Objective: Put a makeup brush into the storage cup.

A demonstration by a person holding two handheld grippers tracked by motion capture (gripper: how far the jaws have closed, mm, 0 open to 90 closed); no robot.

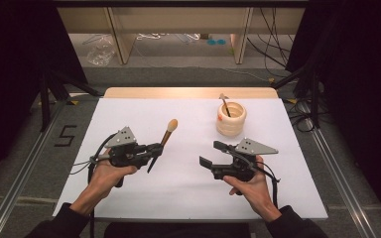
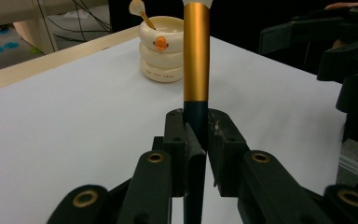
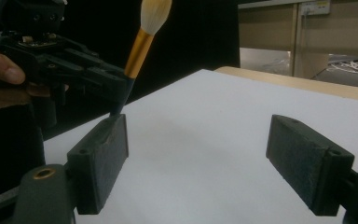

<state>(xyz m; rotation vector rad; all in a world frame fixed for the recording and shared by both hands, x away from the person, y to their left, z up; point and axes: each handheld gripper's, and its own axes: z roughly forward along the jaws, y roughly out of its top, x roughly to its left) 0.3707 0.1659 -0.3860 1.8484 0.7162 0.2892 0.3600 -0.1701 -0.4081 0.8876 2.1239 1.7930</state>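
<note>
Left tool [image 1: 155, 149] pinches the makeup brush [image 1: 164, 137] by its dark handle, bristles up; right tool [image 1: 211, 153] gapes empty.

Brush head [image 2: 196, 2]: cut off by the top edge in the left gripper view; only a sliver of white bristle showed above the gold ferrule.
Brush handle [image 2: 195, 186]: its lower end ran out of the bottom edge, partly hidden between the left gripper's [image 2: 196, 135] pads.
Brush tip [image 3: 154, 11]: cropped by the top edge in the right gripper view.
Cup [image 1: 231, 119]: its inside was hidden by its wall; its print was too small to read.
Tool in cup [image 1: 224, 105]: its lower part was hidden inside.
Right gripper [image 3: 205, 154]: cut off by the bottom edge.
</note>
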